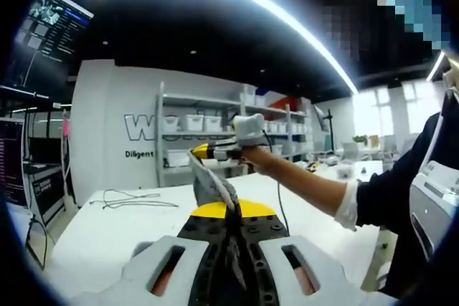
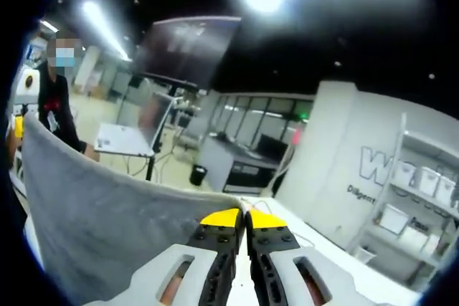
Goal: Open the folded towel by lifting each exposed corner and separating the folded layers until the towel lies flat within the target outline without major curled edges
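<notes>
my left fingers are pinching together on a corner of the grey towel, yellow tips meeting around the cloth. in the left gripper view the towel is rising from that pinch as a twisted grey strip, up and away to my right gripper, which a hand is holding above the white counter; its yellow tips are gripping the far end of the strip. in the right gripper view my right fingers are closing tight, with the towel's top edge meeting them. from there the towel is spreading out to the left as a broad grey sheet, held up in the air, well off the counter. a loose cable is lying on the counter beyond the towel, and shelves with white bins are standing against the back wall.
</notes>
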Demonstrator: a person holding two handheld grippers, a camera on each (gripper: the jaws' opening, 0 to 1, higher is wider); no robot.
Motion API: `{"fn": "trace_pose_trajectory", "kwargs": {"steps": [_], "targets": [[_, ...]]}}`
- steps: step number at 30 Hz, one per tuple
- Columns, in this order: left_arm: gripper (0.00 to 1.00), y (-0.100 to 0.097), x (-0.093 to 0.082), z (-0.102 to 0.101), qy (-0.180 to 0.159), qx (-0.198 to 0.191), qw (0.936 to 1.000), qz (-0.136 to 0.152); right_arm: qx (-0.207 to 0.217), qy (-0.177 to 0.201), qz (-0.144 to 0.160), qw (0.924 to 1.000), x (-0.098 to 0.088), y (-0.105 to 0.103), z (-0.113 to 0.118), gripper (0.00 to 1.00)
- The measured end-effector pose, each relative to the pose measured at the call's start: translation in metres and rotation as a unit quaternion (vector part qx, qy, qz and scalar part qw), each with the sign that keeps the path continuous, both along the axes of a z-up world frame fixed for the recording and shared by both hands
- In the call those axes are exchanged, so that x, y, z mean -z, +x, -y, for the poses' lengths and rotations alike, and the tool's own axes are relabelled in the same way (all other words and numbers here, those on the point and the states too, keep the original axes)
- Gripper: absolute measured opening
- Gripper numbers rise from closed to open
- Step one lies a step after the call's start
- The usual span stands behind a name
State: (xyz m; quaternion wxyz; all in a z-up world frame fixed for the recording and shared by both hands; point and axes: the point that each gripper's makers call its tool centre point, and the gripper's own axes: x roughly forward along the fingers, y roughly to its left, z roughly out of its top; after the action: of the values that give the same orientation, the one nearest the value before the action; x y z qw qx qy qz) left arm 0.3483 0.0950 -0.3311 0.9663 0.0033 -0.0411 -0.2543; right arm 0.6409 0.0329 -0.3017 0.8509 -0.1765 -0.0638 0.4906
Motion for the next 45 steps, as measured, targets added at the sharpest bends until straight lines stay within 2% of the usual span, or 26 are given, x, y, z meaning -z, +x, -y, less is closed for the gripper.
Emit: {"fn": "trace_pose_trajectory", "kwargs": {"steps": [25, 45], "targets": [[0.02, -0.002, -0.026, 0.047, 0.015, 0.073, 0.9968, 0.028, 0.048, -0.024, 0.006, 0.9985, -0.007, -0.004, 0.052, 0.0], [0.02, -0.005, -0.037, 0.078, 0.014, 0.111, 0.9929, 0.043, 0.081, -0.017, 0.002, 0.9965, -0.009, -0.009, 0.096, 0.0]]}}
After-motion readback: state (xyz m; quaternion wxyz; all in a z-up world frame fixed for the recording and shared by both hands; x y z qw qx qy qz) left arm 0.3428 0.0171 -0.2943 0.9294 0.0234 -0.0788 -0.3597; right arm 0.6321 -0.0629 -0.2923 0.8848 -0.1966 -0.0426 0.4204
